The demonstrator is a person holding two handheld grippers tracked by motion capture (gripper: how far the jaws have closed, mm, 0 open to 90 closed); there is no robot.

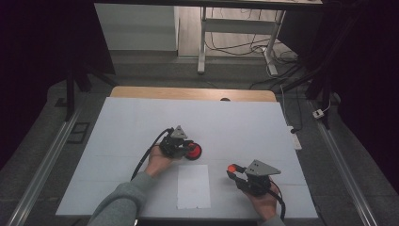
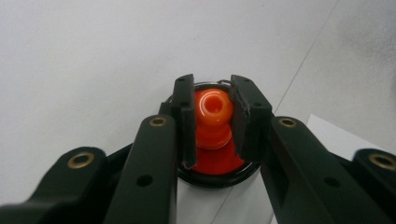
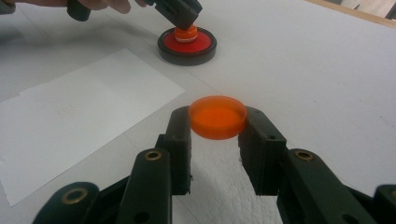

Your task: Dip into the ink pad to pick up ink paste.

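A red round base with a black rim (image 1: 194, 151) lies on the white table, and an orange knob (image 2: 213, 108) stands up from its middle. My left gripper (image 1: 189, 149) points down at it, its jaws shut on the knob, one pad on each side (image 2: 212, 114). In the right gripper view that base (image 3: 187, 46) sits far ahead with the left gripper (image 3: 180, 14) on top of it. My right gripper (image 1: 233, 170) is at the front right, held by a hand. It is shut on a flat orange disc (image 3: 217, 116), which hangs just above the table.
A white sheet of paper (image 1: 193, 186) lies flat near the front edge between the two hands. The white table top (image 1: 141, 117) ends at a wooden strip (image 1: 188, 92) at the back. Cables and desk legs (image 1: 202, 47) are on the floor beyond.
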